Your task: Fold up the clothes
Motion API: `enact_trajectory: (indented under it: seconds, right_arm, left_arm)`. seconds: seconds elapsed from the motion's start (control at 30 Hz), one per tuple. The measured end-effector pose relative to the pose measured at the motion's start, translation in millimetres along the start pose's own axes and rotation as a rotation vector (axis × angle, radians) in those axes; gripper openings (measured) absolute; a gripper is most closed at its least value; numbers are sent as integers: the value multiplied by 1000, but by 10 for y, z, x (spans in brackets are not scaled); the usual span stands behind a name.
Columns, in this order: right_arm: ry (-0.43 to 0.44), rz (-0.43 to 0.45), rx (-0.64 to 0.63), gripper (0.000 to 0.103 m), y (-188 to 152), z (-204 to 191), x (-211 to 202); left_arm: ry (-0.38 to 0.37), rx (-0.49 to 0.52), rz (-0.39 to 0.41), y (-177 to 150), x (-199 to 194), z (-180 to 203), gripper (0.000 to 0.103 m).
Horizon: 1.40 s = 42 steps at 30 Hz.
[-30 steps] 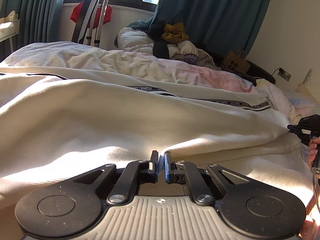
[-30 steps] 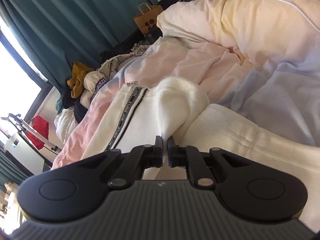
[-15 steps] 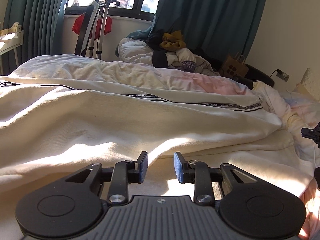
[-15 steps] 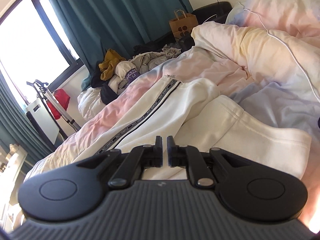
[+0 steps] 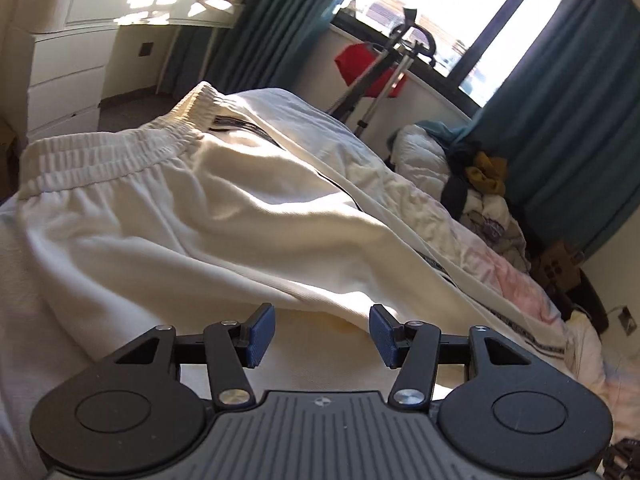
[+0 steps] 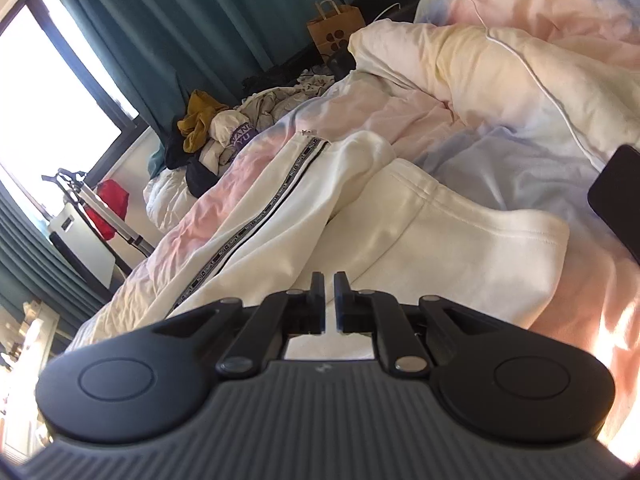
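Note:
Cream-white track pants [image 5: 208, 216] with a black lettered side stripe lie lengthwise on the bed, one leg folded over the other. The elastic waistband [image 5: 120, 148] is at the far left in the left wrist view. The leg cuffs [image 6: 500, 240] lie in the right wrist view. My left gripper [image 5: 322, 336] is open and empty, just above the pants' near edge. My right gripper [image 6: 329, 300] has its jaws almost together with a thin gap, over the lower leg fabric; no cloth shows between the fingers.
A pastel duvet [image 6: 500, 72] is bunched to the right. A pile of clothes [image 6: 216, 128] lies at the bed's far side by teal curtains [image 5: 580, 120]. A white dresser [image 5: 68, 48] stands left. A dark phone-like object [image 6: 618, 196] lies at the right edge.
My left gripper let go of the pants, opened wide and swung left toward the waistband. My right gripper pulled back from the cuff and stays nearly shut.

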State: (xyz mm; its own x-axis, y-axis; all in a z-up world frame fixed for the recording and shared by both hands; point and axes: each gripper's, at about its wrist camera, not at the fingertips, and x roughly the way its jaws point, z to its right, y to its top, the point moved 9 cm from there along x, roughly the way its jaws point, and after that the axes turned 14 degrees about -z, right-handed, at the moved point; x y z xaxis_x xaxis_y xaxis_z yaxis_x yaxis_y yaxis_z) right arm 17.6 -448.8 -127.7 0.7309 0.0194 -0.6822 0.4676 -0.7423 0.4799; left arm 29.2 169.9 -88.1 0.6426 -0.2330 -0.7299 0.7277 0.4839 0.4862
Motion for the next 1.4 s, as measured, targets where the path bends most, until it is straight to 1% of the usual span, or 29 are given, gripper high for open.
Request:
enact_trajectory:
  seconds: [0.1, 0.13, 0.2, 0.3, 0.47, 0.53, 0.6, 0.77, 0.87, 0.93, 1.0, 1.07, 1.13, 1.23, 1.33, 1.37, 1.4]
  right_arm:
    - [10, -1, 57, 9, 12, 135, -33]
    - [13, -1, 75, 9, 16, 180, -44]
    - [14, -6, 116, 9, 21, 269, -44]
    - [8, -21, 178, 9, 21, 406, -3]
    - [-3, -3, 272, 9, 19, 585, -42]
    - [-18, 23, 308, 9, 28, 654, -85]
    - [-32, 52, 353, 9, 44, 747, -127]
    - [-92, 105, 509, 10, 36, 1095, -195]
    - [-101, 124, 606, 11, -13, 1281, -216]
    - [-90, 110, 630, 18, -31, 1314, -150]
    - [-77, 93, 649, 39, -47, 1336, -74]
    - [-65, 75, 668, 45, -63, 1358, 1]
    - [-52, 58, 688, 45, -79, 1380, 75]
    - [-43, 27, 712, 44, -92, 1406, 240]
    - [-92, 9, 726, 44, -127, 1419, 360]
    - [-125, 20, 717, 40, -128, 1405, 341]
    - [-164, 33, 706, 40, -126, 1391, 312]
  left_arm:
    - [109, -110, 103, 115, -249, -355, 62]
    - [143, -147, 126, 137, -298, -467, 62]
    - [185, -227, 144, 161, -343, -668, 62]
    - [222, -317, 143, 164, -336, -893, 63]
    - [229, -385, 101, 97, -248, -1052, 65]
    - [221, -410, 100, 91, -251, -1100, 66]
    - [197, -443, 103, 85, -263, -1142, 66]
    - [114, -529, 98, 48, -299, -1246, 66]
    - [57, -579, 90, 48, -324, -1326, 66]
    - [30, -605, 86, 42, -324, -1367, 66]
    - [17, -618, 84, 41, -314, -1387, 66]
    - [25, -610, 91, 53, -288, -1384, 66]
    - [41, -594, 94, 88, -233, -1368, 67]
    - [44, -593, 105, 124, -177, -1341, 68]
    - [14, -629, 127, 139, -165, -1358, 68]
    - [0, -644, 135, 135, -180, -1373, 68]
    - [-11, -654, 142, 128, -202, -1387, 68]
